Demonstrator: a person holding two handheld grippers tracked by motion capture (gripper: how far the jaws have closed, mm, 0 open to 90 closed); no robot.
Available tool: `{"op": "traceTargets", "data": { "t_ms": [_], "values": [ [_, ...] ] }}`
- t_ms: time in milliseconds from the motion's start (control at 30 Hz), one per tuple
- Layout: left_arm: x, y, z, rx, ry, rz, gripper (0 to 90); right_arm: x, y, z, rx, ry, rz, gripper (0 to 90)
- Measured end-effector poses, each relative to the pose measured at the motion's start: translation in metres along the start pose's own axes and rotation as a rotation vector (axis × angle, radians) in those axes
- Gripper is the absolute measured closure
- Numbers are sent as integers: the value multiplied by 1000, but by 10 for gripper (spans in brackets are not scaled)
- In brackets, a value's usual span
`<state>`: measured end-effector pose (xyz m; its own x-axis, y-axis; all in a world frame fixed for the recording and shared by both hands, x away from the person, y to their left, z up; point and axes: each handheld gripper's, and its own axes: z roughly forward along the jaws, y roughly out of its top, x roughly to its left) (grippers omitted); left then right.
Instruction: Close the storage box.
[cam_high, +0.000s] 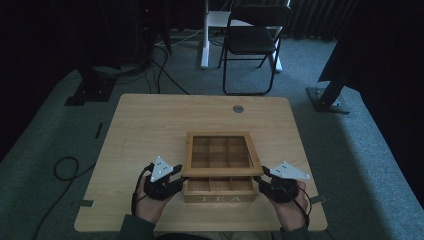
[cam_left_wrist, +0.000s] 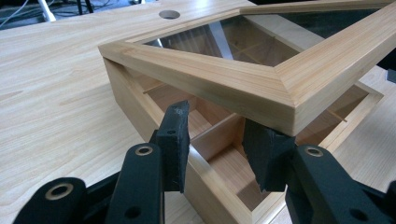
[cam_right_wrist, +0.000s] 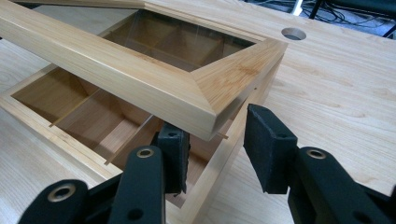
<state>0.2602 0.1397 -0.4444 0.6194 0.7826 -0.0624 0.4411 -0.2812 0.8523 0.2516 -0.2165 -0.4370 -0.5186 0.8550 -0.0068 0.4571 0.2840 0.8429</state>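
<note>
A wooden tea box (cam_high: 220, 198) marked TEA sits near the table's front edge. Its glass-paned lid (cam_high: 222, 173) is lifted at the front, hinged up off the base. My left gripper (cam_high: 177, 176) is at the lid's front left corner and my right gripper (cam_high: 264, 178) at the front right corner. In the left gripper view the jaws of the left gripper (cam_left_wrist: 219, 144) straddle the box's side wall (cam_left_wrist: 126, 100), one pad inside under the lid corner (cam_left_wrist: 224, 79), with gaps either side. The right gripper (cam_right_wrist: 217, 144) stands likewise: one pad inside beneath the lid (cam_right_wrist: 140, 84), one outside the wall (cam_right_wrist: 233, 144). Both are open.
The light wood table (cam_high: 150, 130) has a round cable hole (cam_high: 238, 108) at the back. Beyond it stand a black folding chair (cam_high: 252, 40) and dark stand bases on grey carpet. A cable (cam_high: 65, 167) loops on the floor at the left.
</note>
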Motion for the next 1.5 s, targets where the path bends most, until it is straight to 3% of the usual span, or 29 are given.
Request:
{"op": "traceTargets", "data": {
  "t_ms": [533, 1033, 1500],
  "values": [
    [-2, -9, 5, 27, 9, -1, 587, 2, -10, 4, 13, 10, -1, 604],
    [-12, -19, 7, 35, -25, 37, 487, 5, -22, 7, 38, 31, -9, 594],
    [-18, -23, 12, 48, -23, 64, 482, 8, -26, 5, 37, 57, -44, 550]
  ]
}}
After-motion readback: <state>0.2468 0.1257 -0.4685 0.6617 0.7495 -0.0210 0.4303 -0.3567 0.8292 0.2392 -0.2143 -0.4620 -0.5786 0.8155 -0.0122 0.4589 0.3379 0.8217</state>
